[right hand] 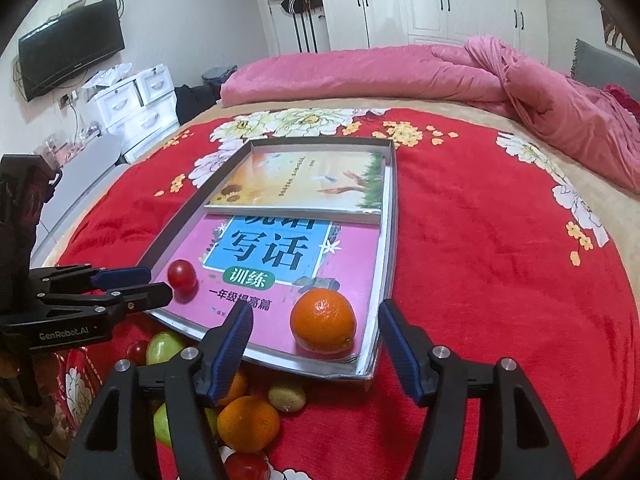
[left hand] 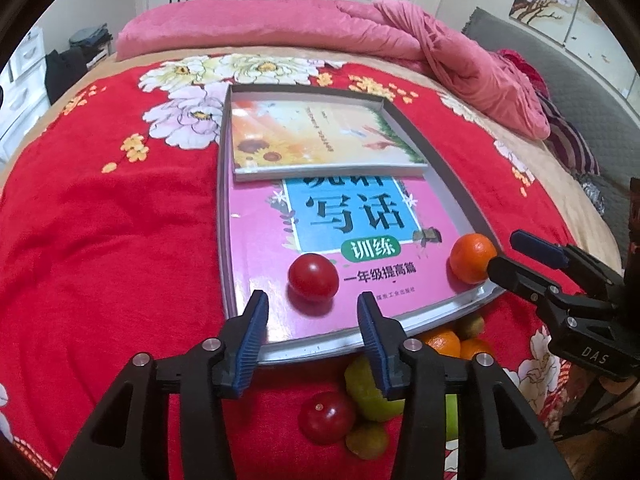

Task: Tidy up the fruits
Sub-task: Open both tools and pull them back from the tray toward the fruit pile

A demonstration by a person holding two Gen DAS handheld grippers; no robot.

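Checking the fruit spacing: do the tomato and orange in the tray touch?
Apart. The left wrist view shows pink book cover between the tomato and the orange.

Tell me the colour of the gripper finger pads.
Blue, ribbed pads on black fingers; clearest in the left wrist view.

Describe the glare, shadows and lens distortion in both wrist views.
Left wrist view: soft glare streaks the glossy pink book, the tomato casts a small shadow toward the camera, and the tray edges bow under fisheye distortion. Right wrist view: a bright highlight sits on the orange, with a shadow beneath it; black vignette fills the corners, and the frame edges look soft.
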